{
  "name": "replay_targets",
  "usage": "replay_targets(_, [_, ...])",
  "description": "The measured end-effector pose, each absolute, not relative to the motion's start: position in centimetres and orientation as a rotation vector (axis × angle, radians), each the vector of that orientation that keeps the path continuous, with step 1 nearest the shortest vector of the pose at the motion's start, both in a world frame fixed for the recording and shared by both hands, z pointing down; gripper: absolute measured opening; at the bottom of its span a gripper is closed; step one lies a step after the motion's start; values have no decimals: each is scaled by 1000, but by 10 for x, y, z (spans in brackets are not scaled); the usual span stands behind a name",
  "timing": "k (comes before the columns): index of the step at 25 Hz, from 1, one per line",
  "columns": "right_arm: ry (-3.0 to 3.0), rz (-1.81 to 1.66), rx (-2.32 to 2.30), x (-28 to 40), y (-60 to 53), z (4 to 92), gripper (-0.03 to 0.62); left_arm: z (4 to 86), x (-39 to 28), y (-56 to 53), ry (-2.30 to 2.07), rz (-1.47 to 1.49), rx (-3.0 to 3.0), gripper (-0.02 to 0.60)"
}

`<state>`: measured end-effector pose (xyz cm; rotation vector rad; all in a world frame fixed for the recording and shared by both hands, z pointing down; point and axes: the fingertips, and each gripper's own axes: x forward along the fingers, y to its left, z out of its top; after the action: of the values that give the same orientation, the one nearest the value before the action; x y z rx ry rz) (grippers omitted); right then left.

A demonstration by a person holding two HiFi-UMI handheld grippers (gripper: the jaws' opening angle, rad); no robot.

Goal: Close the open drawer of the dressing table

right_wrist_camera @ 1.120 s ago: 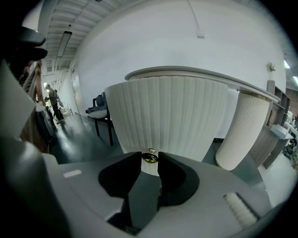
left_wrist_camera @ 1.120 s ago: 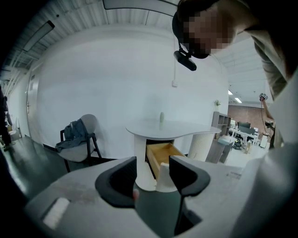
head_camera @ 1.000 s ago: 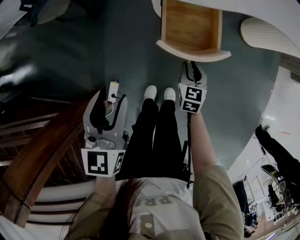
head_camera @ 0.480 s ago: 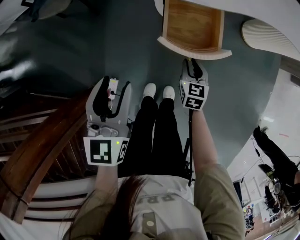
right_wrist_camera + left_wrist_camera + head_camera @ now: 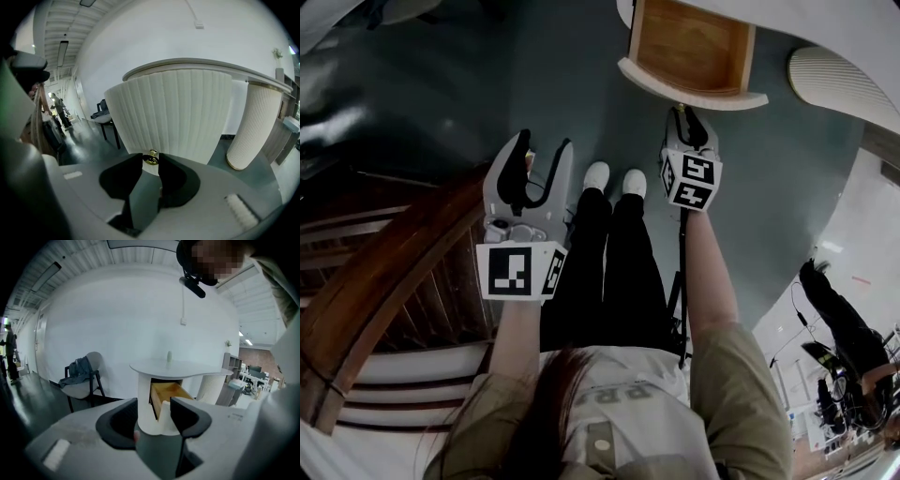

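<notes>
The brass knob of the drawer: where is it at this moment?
In the right gripper view, the brass knob sits low at centre, on the ribbed white drawer front, clamped between the tips of the right gripper.

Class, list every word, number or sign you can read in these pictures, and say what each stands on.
"PR": pale letters on the person's shirt, upside down in the head view; the letters after them are unclear.
Marker cubes: black and white squares only, no words.
Nothing else is readable in any view.
</notes>
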<state>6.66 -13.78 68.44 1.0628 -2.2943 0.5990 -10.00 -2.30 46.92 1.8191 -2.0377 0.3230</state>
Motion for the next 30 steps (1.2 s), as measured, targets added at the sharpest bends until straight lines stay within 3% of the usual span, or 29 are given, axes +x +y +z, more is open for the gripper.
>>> replay_targets(30, [-2313,660,1058,51,-174,681,108,490,-99,-47,-1994,349,1922,230])
